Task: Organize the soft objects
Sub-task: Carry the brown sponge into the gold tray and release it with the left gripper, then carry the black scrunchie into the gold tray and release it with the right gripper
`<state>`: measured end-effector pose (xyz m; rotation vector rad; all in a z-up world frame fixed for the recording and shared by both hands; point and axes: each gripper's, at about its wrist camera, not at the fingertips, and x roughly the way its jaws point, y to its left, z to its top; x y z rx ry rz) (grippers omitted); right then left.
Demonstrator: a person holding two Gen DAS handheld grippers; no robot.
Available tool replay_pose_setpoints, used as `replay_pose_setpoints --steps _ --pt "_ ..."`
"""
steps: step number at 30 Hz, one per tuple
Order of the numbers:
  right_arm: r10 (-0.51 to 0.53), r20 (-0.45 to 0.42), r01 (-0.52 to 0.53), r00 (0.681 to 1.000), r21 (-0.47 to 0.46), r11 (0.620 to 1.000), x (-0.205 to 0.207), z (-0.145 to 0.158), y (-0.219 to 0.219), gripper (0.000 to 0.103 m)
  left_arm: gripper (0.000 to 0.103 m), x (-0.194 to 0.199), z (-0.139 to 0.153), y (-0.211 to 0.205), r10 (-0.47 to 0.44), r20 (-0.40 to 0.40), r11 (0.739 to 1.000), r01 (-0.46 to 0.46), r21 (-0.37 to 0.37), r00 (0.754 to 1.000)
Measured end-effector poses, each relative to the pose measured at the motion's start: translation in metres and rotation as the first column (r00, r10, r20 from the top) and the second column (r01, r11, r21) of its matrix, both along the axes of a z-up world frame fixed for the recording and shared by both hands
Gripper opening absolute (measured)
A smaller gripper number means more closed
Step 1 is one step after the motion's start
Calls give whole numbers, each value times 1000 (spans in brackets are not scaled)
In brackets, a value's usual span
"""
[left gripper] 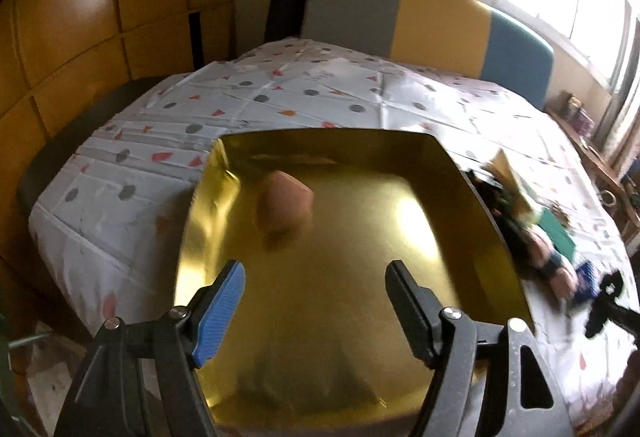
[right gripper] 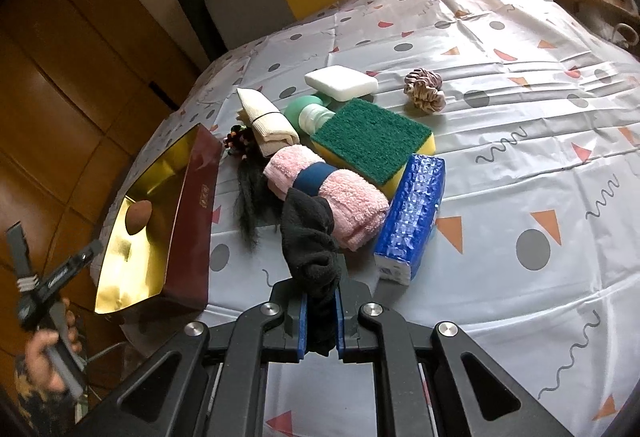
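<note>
Right tongs: our right tongs (right gripper: 320, 321) sit nearest, clamped on a black sock (right gripper: 310, 237) whose limp, fuzzy length trails away from the blue pads toward the pile.
Left tongs: our left tongs (left gripper: 316, 301) stand apart and empty over the near end of the box.
Risk, sock: we judge the trailing end could drag the pink towel (right gripper: 330, 197) it touches, or slip out, since only a fold is pinched.
Risk, box: the box (right gripper: 196, 221) lies at the bench's near-left edge; a nudge might tip it off.
Box: dark red outside, mirror-gold lining (left gripper: 320, 337), shallow; one brown egg-shaped sponge (left gripper: 285, 205) rests inside, far-left.
Pile: right of the box lie the rolled terry towel with a blue band, a glossy blue tissue pack (right gripper: 412, 217), a yellow sponge with a coarse green top (right gripper: 370, 137), a ribbed cream cloth (right gripper: 268, 119), and a black hairpiece (right gripper: 248, 197).
Farther: a smooth white bar (right gripper: 341, 82) and a satin scrunchie (right gripper: 424, 92).
Bench: a creased plastic cloth (right gripper: 520, 137) covers it.
</note>
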<state>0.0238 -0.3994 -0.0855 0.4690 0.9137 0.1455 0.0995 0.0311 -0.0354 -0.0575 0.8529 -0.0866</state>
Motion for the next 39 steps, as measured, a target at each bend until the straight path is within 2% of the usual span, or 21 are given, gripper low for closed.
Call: replay_pose_setpoints --steps 6,11,21,39 --pt "33 2 -33 999 -19 999 1 1 9 10 74 -29 3 -13 -37 21 999 37 9 999" --pt "63 -5 -64 998 -26 998 2 0 20 10 74 -39 3 -12 -44 21 999 43 11 999" --pt "137 9 -137 990 -3 991 10 7 60 10 74 -42 2 -6 -33 13 999 33 -4 999" --pt "305 64 -307 950 18 952 38 35 139 10 74 -46 6 9 -10 12 999 10 -37 1000"
